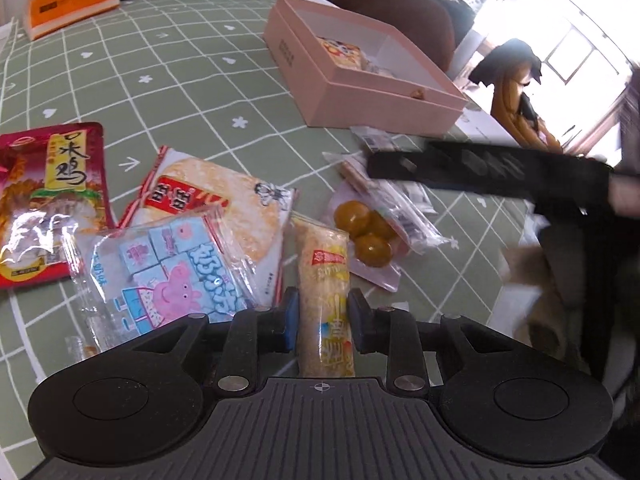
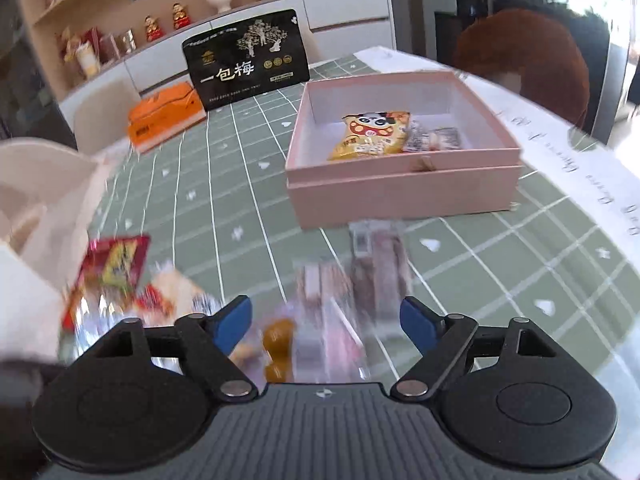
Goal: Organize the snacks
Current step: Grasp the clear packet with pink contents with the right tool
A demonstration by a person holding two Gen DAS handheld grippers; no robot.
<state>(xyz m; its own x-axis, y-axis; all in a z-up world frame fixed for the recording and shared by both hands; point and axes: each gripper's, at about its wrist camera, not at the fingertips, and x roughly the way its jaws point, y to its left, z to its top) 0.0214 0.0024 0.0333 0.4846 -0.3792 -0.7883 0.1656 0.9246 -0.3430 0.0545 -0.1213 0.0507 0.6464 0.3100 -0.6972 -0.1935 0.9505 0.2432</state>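
Snacks [image 2: 320,320] under spread right claw [image 2: 326,322] blurred; left claw [image 1: 323,322] clamps rice stick [image 1: 325,280].

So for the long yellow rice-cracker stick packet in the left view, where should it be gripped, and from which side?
Across its narrow width near the lower end, coming in along its length from the near end. The long yellow rice-cracker stick packet points away from the left hand-held gripper, whose blue pads already flank it.
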